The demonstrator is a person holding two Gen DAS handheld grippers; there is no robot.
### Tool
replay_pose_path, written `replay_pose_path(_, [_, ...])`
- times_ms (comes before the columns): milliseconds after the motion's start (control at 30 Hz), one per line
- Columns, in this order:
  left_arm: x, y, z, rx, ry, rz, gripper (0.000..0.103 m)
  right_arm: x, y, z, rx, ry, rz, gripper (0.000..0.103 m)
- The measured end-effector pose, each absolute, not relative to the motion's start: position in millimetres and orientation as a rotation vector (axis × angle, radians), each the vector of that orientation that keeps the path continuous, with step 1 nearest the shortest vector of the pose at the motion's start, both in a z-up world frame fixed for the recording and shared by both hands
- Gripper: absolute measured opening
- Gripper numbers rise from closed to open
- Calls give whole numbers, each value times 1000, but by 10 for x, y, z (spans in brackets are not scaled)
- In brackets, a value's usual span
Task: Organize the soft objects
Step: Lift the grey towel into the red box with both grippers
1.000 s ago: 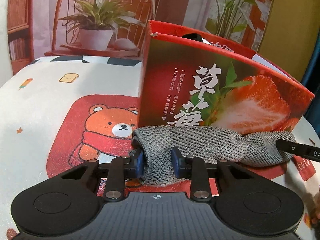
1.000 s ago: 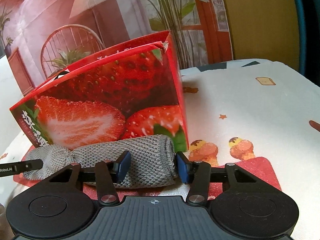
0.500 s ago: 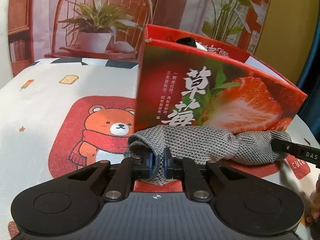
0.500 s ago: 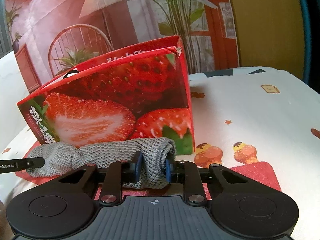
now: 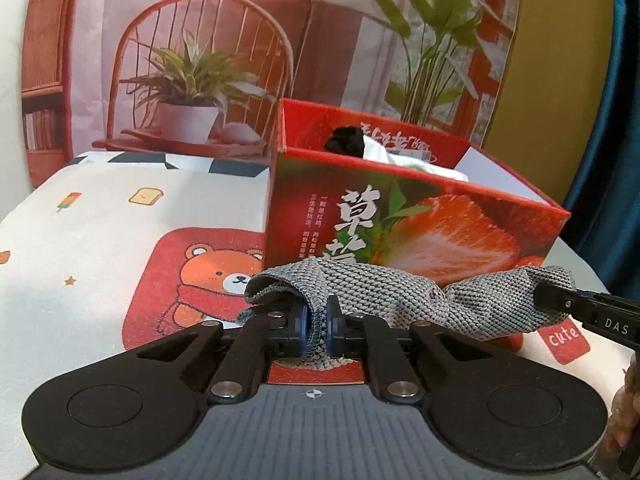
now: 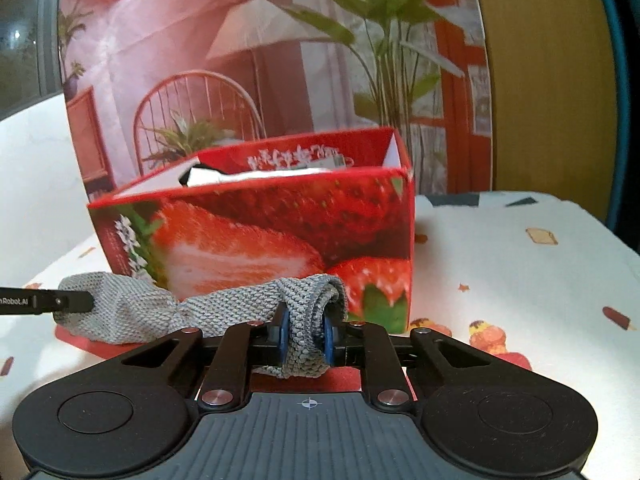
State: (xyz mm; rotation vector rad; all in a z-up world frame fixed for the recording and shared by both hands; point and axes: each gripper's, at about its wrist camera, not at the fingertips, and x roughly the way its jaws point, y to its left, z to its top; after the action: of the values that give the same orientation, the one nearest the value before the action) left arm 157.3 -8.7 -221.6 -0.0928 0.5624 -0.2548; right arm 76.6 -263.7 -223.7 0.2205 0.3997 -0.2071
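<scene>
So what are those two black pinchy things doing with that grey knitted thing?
A person is holding a gripper in each hand, and both are pinching the same grey knitted cloth. The left gripper is shut on one end and the right gripper on the other, so the cloth hangs between them, just in front of the strawberry box. The box is open on top and already has some soft things inside. The cloth is not in it yet.

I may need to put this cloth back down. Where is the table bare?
Bare tablecloth lies right of the strawberry box; more lies left of it, around the bear print. The strip before the box is crowded: the gray cloth spans it between left gripper and right gripper.
</scene>
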Motion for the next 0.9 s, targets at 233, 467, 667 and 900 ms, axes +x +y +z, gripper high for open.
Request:
replay_pose_path(233, [1417,-106,-2111,-96,529,-265,9,624,-2624,-2156,238,378,-214,15])
replay_pose_path(467, [1353,-89,-1904,-108,475,-266,9,494,-2573,-1983,228,330,-212,15])
replay_pose_path(667, [1369,-94,-1581,-108,386,-280,9,449,-2595,-1666,208,258,-204,15])
replay_pose_path(900, [1514,-173,-1290,-97,343,-311,9,575,-2726,-1295,202,215,-201,15])
